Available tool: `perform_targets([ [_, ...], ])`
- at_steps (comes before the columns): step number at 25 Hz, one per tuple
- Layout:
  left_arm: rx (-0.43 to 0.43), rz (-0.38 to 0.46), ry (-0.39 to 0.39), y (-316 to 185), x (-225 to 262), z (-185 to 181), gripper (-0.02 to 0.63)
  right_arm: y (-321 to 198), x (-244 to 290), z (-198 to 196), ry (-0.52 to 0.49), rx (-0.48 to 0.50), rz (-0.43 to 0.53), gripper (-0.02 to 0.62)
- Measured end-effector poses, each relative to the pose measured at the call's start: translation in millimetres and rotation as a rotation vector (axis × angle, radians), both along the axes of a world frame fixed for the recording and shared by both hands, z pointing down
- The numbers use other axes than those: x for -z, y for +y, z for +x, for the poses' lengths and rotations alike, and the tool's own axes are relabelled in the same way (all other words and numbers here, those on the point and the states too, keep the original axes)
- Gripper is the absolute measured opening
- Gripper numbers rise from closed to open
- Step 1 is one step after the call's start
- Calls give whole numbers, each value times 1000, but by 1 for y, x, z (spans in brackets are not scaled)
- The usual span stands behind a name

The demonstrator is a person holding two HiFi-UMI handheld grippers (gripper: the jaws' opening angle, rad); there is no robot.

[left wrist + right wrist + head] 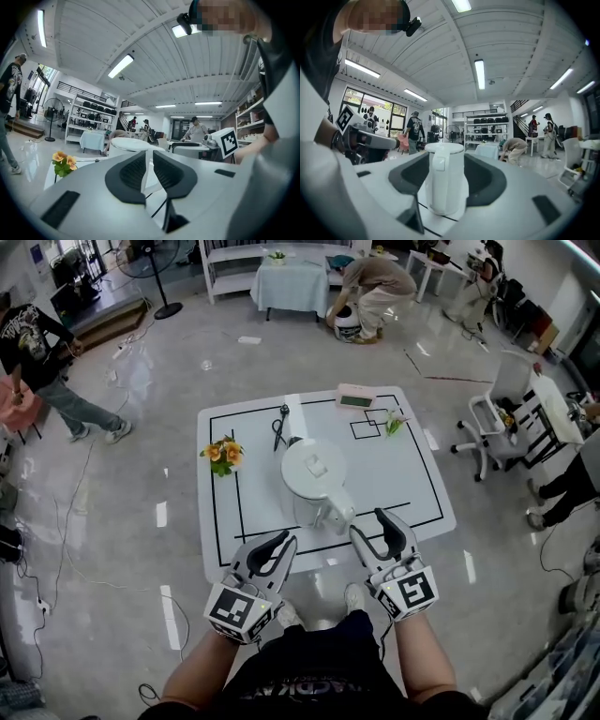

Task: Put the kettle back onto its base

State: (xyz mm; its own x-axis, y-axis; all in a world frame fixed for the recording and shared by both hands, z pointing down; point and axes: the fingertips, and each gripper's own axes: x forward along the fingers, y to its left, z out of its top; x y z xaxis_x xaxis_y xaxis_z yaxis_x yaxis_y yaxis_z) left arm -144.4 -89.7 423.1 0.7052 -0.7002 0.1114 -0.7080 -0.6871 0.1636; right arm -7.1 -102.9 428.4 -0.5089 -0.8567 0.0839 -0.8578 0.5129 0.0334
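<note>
Standing on the table (403, 486): one white kettle (314, 472), near the front edge, its handle turned towards the person.
Grippers: two, both at the table's near edge.
Left gripper (278, 542): the jaws are parted by a thin slit only; nothing is gripped, and the kettle is seen beyond the slit.
Right gripper (368, 522): the jaws are spread wide; the kettle's handle side is framed between them with a gap at each pad, so it is not held.
Flowers: two bunches, one orange (223, 454) at the left, one small and pale (394, 422) at the far right.
Other items: one flat pinkish box (356, 397); one dark tool (280, 427), too small to be identified.
Base: whether it lies under the kettle cannot be told.
Head view only: the black lines (213, 484) drawn on the table are shown.
Gripper views only: ceiling lamps (480, 72) and shelves (485, 126) are shown.
</note>
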Motion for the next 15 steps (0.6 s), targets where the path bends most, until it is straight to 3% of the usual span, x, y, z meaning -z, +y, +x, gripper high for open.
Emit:
perform_targets([
  [6,-2,50,9,6,15,32,55,0,23,27,-28,25,17,216],
  [12,77,59,0,19,18,77,55,8,30,63,-15,113,19,213],
  [15,129,41,10,32,17,107,55,19,27,87,3,176,1,155],
])
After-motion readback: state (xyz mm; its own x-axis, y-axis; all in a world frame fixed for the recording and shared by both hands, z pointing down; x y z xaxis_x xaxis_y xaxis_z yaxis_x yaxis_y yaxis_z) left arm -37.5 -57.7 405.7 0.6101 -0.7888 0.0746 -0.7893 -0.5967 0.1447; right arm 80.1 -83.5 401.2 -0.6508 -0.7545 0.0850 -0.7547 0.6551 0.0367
